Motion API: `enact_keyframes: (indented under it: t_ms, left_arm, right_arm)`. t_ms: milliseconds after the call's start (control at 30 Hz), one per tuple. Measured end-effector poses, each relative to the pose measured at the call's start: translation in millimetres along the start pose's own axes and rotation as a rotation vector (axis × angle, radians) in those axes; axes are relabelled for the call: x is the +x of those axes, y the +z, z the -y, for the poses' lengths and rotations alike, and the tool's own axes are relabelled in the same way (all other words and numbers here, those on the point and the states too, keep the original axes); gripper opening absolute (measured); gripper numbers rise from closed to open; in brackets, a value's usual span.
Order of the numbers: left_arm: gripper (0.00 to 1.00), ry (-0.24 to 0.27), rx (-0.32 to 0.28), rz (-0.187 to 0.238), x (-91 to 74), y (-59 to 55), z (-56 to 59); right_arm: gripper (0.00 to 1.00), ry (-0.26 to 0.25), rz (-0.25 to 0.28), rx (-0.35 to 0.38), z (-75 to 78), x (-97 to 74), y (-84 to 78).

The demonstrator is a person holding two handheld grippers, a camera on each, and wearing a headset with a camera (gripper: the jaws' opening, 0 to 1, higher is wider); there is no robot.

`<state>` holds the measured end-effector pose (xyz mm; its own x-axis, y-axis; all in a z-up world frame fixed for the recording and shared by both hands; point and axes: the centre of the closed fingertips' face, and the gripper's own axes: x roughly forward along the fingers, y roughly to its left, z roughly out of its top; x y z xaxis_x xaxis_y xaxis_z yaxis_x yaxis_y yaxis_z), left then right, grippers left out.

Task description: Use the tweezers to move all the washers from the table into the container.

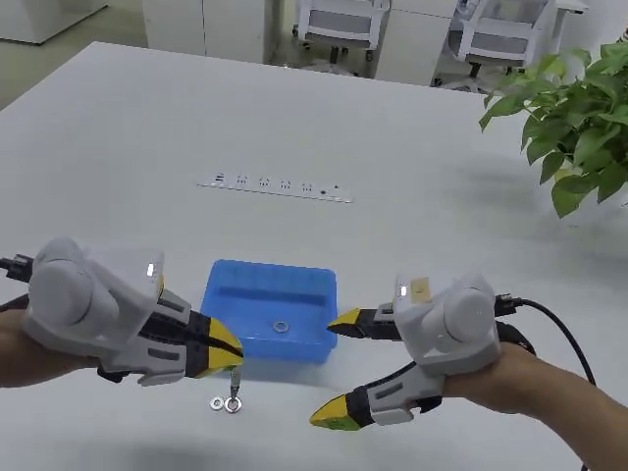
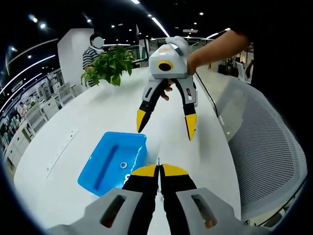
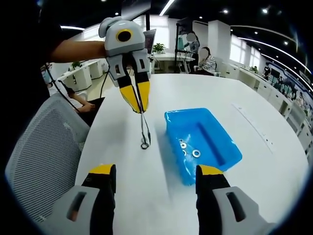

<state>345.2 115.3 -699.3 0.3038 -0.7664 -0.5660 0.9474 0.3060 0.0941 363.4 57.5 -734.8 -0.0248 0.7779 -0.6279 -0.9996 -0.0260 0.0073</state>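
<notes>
Tweezers [image 3: 145, 128] tip-down in low left hand-held gripper [image 3: 137, 105], tips at a washer [image 3: 145, 145].

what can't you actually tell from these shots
- Head view: jaws of the left gripper cover the tweezers except the tip.
- Right gripper view: too small to tell whether the tweezers pinch the washer or just touch it.
- Both views: washers in the container are tiny specks, some maybe reflections, so no sure count.

Yellow-tipped grey left claw [image 1: 235, 355], right claw [image 1: 328, 371]
</notes>
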Motion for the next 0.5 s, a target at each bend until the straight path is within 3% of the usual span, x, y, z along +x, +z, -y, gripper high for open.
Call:
enact_keyframes:
  t_ms: [500]
  left_arm:
    - [0.06,-0.028,0.010,-0.017,-2.2,-2.5,1.6]
  right_arm:
    - [0.47,0.046,0.038,-0.078,-3.3,23.3,18.7]
